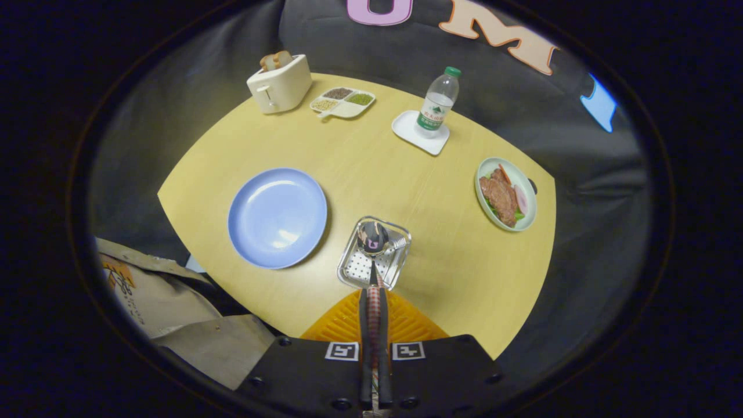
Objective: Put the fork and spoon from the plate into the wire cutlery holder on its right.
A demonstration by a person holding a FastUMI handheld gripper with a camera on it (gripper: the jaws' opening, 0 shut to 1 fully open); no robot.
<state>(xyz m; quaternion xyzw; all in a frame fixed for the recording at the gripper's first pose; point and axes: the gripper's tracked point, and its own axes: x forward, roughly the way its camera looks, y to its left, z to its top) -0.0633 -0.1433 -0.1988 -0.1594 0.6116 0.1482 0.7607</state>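
The gripper [374, 302] hangs high over the table [406, 186], fingers clenched on the checked handle of the spoon [372, 239], whose bowl sits above the wire cutlery holder [374, 255]. The fork's tines show inside the holder. The blue plate [277, 217] lies bare just left. A dish of food [506, 194], bottle [438, 104], toaster [280, 83] and snack tray [342, 102] stand well apart beyond.

Toaster [280, 83], water bottle [439, 103], meat dish [505, 194]
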